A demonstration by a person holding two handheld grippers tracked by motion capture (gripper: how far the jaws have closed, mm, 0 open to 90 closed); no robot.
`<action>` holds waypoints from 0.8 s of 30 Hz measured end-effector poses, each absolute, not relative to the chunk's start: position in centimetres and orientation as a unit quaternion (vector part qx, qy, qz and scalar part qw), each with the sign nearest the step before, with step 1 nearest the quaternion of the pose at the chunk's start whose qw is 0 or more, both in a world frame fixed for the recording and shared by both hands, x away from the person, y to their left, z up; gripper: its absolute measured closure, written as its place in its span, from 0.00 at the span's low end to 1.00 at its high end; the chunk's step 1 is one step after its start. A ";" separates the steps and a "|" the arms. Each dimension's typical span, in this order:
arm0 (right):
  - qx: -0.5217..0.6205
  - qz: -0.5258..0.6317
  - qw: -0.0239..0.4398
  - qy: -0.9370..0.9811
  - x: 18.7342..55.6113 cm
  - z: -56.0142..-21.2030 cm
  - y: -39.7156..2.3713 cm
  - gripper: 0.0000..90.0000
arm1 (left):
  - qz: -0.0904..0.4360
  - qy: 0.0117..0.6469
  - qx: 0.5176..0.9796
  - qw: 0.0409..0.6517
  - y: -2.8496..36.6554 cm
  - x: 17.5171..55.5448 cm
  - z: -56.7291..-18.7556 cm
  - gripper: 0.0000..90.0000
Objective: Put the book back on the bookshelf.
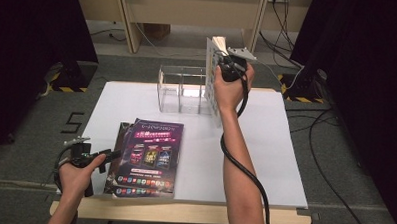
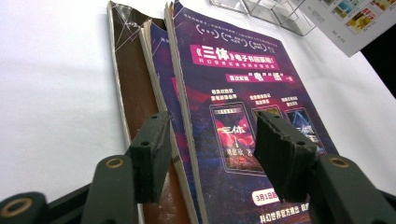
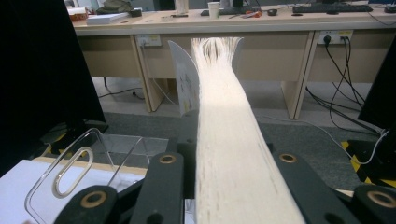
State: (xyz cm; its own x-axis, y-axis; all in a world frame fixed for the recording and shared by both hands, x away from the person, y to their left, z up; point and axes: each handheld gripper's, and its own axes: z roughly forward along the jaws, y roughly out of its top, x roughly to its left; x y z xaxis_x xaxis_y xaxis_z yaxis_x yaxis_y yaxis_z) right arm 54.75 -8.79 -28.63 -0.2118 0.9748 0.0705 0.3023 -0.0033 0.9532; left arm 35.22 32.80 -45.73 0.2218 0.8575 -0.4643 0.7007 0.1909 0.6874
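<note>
Filing magazines into the clear rack, one up in the air and the rest not yet moved

Biggest first: the tabletop [image 1: 275, 159] has a stack of magazines [image 1: 147, 158] lying flat near the front edge, so most of the job looks left. The acrylic rack [image 1: 180, 89] at the back looks empty. The right gripper [image 1: 227, 68] has its fingers clenched on a white magazine [image 1: 211, 77], upright beside the rack; the right gripper view shows its page edges fanning. The left gripper [image 2: 210, 154] has its fingers spread, hovering over the stack.

desk [image 1: 190, 11] behind white table [image 1: 285, 160]; cables [image 1: 284, 25] right of desk; yellow-black tape [image 1: 67, 89] left of table.
</note>
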 end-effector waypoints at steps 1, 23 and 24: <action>0.521 0.479 0.351 0.613 54.9 -28.6 -8.8 0.82 | 0.084 0.617 0.632 0.462 32.7 35.2 -45.7 0.50; 0.529 0.480 0.355 0.604 56.3 -28.5 -8.8 0.82 | 0.083 0.618 0.631 0.462 32.9 35.2 -45.8 0.50; 0.529 0.480 0.355 0.604 56.3 -28.5 -8.8 0.82 | 0.082 0.618 0.630 0.462 32.9 35.3 -45.8 0.50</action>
State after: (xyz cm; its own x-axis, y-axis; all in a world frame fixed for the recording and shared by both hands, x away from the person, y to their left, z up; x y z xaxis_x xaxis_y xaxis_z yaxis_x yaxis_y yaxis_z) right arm 56.33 -8.77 -28.54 -0.1888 0.9789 0.0783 0.2976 -0.0190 0.9545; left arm 35.26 32.91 -45.78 0.2221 0.8555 -0.4678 0.7031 0.1919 0.6847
